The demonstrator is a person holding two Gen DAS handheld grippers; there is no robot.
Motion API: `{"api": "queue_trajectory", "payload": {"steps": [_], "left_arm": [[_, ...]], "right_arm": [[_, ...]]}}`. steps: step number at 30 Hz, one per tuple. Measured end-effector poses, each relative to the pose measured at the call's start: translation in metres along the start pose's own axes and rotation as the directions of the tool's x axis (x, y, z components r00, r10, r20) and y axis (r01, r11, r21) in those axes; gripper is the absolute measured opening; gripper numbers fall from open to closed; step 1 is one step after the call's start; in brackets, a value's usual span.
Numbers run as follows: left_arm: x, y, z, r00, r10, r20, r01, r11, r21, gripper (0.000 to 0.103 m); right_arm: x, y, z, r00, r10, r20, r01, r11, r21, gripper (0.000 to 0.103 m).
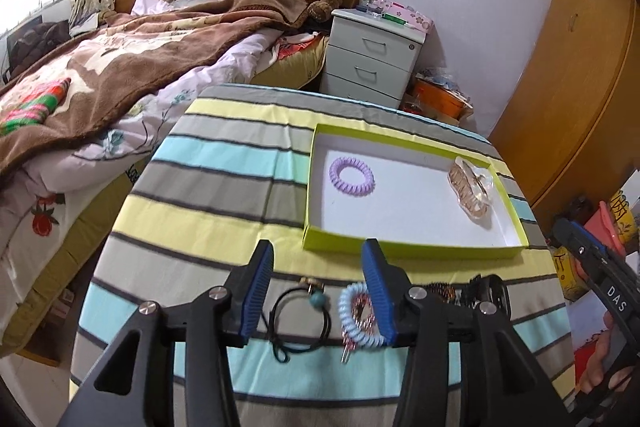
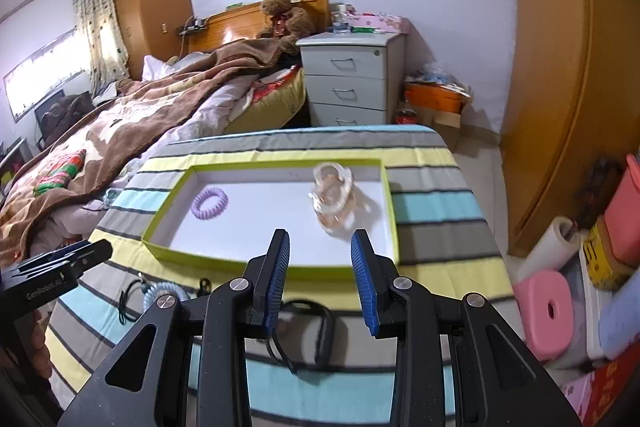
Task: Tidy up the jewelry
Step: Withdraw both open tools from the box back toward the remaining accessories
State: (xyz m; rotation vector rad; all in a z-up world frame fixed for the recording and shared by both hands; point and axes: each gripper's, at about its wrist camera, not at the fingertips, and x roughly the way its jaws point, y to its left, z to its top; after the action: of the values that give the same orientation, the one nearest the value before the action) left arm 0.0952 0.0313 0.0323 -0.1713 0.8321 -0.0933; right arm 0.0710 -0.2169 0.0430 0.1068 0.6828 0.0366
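Striped cloth in yellow, grey and pale blue covers the surface (image 1: 224, 187), and on it, just below the left hand-held gripper (image 1: 318, 291), lie the pieces not yet sorted. A black elastic loop with a turquoise bead (image 1: 298, 315) sits between the half-open, empty jaws; a ribbed, pale-blue coil tie (image 1: 352, 319) lies just beside the right-hand pad. Ahead of both grippers stands the shallow lime-rimmed tray (image 1: 316, 163), holding a lilac coil tie (image 1: 352, 177) and a glossy, translucent amber clip (image 1: 470, 189). The right hand-held gripper (image 2: 320, 277) hangs moderately open and empty above a dark band (image 2: 324, 331). Judging by nearness, the left takes the loop, whose ring lies flat with its cord tail trailing back.
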Motion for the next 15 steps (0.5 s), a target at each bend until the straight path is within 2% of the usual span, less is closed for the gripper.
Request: {"api": "queue_trajectory", "payload": {"steps": [1,4,15], "left_arm": [[0.0,0.002,-0.003,1.0,-0.003,-0.004,0.003,1.0,-0.006,0.05],[0.0,0.006,-0.013,1.0,-0.01,-0.016,0.01,1.0,0.0,0.05],[0.006,0.023,-0.043,0.998,-0.013,-0.061,0.012,1.0,-0.015,0.054]], "right_arm": [[0.0,-0.002,-0.004,1.0,0.002,-0.005,-0.002,1.0,0.005,0.034],[0.003,-0.009,-0.016,1.0,-0.011,-0.027,0.011,1.0,0.007,0.044],[0.023,-0.019,-0.05,0.992,-0.02,-0.124,0.02,1.0,-0.006,0.044]]}}
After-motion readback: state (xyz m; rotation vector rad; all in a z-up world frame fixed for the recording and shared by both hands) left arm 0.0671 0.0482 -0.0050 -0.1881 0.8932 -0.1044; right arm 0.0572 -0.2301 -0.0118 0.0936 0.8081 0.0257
